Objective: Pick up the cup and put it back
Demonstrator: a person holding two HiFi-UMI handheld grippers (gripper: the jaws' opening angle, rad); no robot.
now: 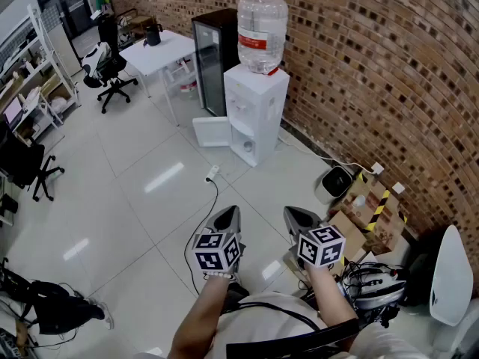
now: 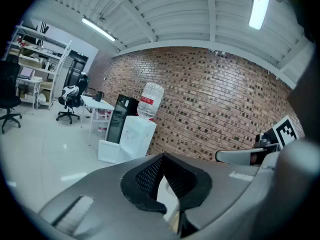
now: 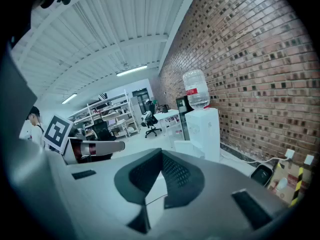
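No cup shows plainly in any view. The white water dispenser (image 1: 254,111) with its big bottle stands against the brick wall, its lower door swung open. A pale round thing (image 1: 247,146) sits in the lower compartment, too small to identify. My left gripper (image 1: 228,214) and right gripper (image 1: 299,215) hang side by side over the floor, well short of the dispenser, both shut and holding nothing. In the left gripper view the jaws (image 2: 162,156) meet in front of the dispenser (image 2: 137,134). The right gripper view shows its jaws (image 3: 161,153) touching, the dispenser (image 3: 202,126) beyond.
A black mini fridge (image 1: 213,58) stands left of the dispenser, then a white table (image 1: 157,51) and an office chair (image 1: 105,69). A power strip with its cable (image 1: 212,173) lies on the tiles. A grey bin (image 1: 333,183) and cardboard boxes (image 1: 367,208) sit along the wall at right.
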